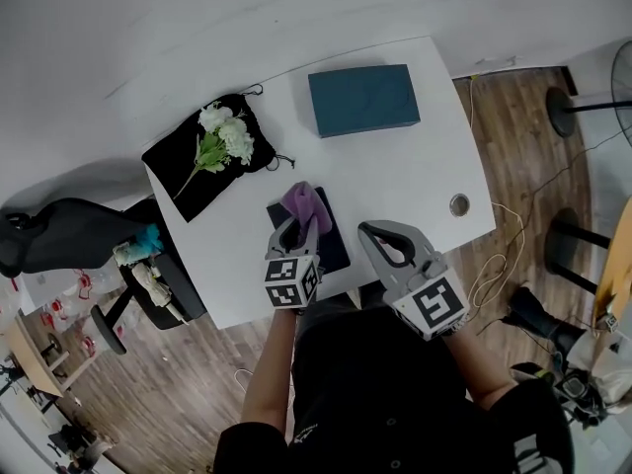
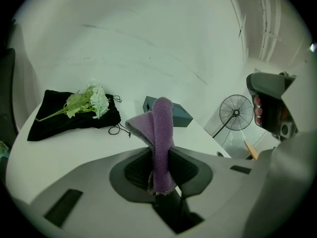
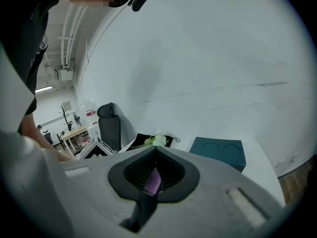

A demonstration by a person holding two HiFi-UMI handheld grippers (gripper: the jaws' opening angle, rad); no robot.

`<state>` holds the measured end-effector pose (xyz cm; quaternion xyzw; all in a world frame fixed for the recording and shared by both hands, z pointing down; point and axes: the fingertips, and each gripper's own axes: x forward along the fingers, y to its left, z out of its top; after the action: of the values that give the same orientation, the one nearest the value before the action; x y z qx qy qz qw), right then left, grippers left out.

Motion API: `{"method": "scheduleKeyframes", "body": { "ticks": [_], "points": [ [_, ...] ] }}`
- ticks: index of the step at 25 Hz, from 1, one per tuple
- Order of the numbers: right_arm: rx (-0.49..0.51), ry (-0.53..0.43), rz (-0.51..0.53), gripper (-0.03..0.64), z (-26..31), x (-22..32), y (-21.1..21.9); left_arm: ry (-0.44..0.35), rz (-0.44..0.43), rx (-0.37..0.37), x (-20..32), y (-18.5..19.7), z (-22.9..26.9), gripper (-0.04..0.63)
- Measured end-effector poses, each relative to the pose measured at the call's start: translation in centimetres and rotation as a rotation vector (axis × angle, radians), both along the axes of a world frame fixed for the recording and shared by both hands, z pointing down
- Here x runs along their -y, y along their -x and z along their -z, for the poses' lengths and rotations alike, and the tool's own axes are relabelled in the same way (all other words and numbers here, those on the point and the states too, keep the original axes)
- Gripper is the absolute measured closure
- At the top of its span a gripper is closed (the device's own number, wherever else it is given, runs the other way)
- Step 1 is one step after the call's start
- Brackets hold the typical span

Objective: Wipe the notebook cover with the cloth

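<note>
A dark notebook (image 1: 333, 248) lies on the white table (image 1: 395, 181) near its front edge. My left gripper (image 1: 295, 229) hovers over the notebook, shut on a purple cloth (image 1: 305, 204). In the left gripper view the cloth (image 2: 159, 133) sticks up and folds over between the jaws of that gripper (image 2: 161, 158), and the notebook is hidden beneath. My right gripper (image 1: 371, 231) is just right of the notebook with its jaws together and nothing held. In the right gripper view, that gripper (image 3: 155, 153) shows only a purple sliver of the cloth (image 3: 153, 181) through its slot.
A teal box (image 1: 362, 99) sits at the table's far side. A black pouch (image 1: 193, 178) with white flowers (image 1: 225, 136) lies at the far left. A cable hole (image 1: 459, 204) is at the right edge. An office chair (image 1: 69, 235) stands to the left, a fan (image 2: 236, 112) to the right.
</note>
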<state>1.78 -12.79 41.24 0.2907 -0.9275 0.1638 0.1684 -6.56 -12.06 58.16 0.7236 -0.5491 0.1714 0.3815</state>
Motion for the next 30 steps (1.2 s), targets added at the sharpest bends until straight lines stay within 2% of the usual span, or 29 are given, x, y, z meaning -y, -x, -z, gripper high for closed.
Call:
{"method": "scheduleKeyframes", "body": {
  "ticks": [2, 5, 9, 15, 30],
  "points": [
    [-0.023, 0.035, -0.025, 0.612, -0.8, -0.2, 0.0, 0.019, -0.024, -0.006, 0.4, -0.1, -0.8, 0.511],
    [-0.001, 0.004, -0.036, 0.612, -1.1, -0.3, 0.4, 0.046, -0.050, -0.014, 0.9, -0.1, -1.8, 0.511],
    [-0.037, 0.074, -0.077, 0.612, -2.3, -0.8, 0.2, 0.076, -0.082, -0.006, 1.6, -0.3, -3.1, 0.511],
    [-0.032, 0.074, -0.115, 0.612, -2.7, -0.8, 0.1, 0.118, -0.109, -0.007, 1.9, -0.5, -4.6, 0.511],
    [-0.048, 0.089, -0.149, 0.612, -3.3, -1.2, -0.2, 0.197, -0.083, -0.007, 2.0, -0.3, -7.1, 0.511]
  ]
}}
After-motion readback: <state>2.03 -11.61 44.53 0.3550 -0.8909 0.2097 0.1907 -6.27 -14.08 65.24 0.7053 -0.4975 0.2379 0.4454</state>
